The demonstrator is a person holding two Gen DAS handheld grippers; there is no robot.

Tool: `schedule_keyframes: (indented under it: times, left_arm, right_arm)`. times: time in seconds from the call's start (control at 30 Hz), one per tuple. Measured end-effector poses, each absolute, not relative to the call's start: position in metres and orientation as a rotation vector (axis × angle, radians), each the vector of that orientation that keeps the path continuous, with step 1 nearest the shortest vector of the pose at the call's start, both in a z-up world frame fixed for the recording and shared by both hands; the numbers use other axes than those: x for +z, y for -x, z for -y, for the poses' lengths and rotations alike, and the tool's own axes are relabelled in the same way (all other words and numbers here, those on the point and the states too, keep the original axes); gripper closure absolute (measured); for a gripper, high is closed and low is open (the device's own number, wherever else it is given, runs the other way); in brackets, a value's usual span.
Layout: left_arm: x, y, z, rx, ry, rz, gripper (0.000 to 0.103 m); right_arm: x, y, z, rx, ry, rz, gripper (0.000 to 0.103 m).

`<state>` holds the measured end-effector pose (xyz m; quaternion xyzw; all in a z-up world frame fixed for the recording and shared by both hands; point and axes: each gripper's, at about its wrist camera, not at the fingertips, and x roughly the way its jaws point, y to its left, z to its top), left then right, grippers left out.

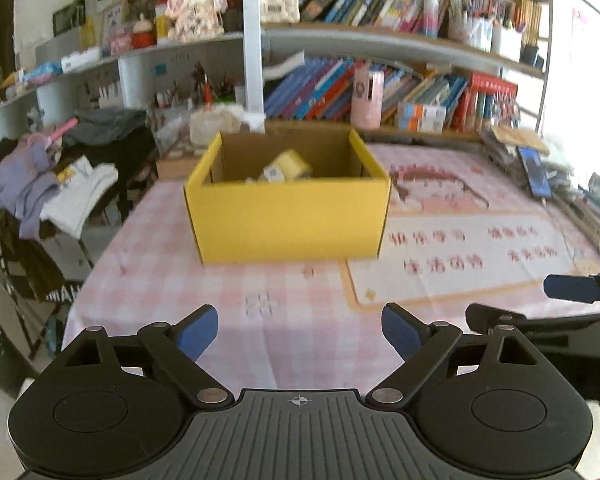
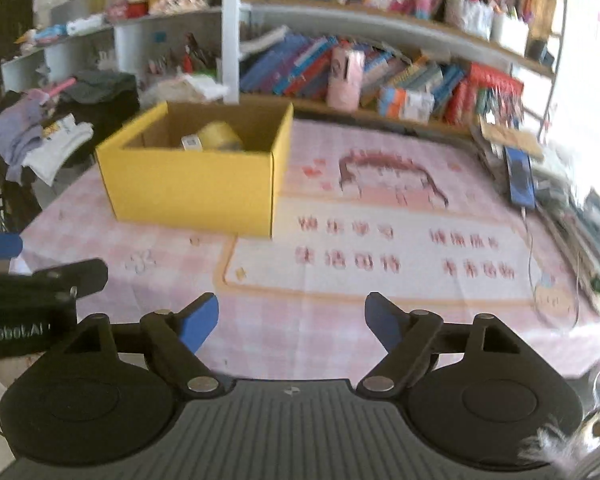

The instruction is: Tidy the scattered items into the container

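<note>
Both grippers sit low at the near edge of the table, left gripper (image 1: 299,334) and right gripper (image 2: 291,322), jaws spread wide with nothing between them. Yellow box (image 1: 288,220) is straight ahead of the left one, but ahead and off to the left for the right one, so I'd say left is better lined up. Its long side faces us. A yellow tape roll (image 2: 220,136) and some small white thing already lie inside. Can't spot any loose items on the pink checked tablecloth (image 1: 300,292) from here.
</note>
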<state>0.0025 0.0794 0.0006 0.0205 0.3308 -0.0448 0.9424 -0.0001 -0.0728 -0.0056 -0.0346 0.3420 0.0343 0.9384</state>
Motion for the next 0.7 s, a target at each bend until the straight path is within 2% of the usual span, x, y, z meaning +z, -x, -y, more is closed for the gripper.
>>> schedule_keyframes:
  times: [0.27, 0.7]
  left_arm:
    - [-0.008, 0.001, -0.076, -0.068, -0.072, -0.713, 0.011]
    - [-0.009, -0.004, -0.075, -0.078, -0.063, -0.733, 0.003]
  right_arm:
    - [-0.01, 0.005, 0.083, 0.031, 0.053, -0.726, 0.015]
    - [-0.008, 0.003, 0.086, 0.003, 0.063, -0.738, 0.008]
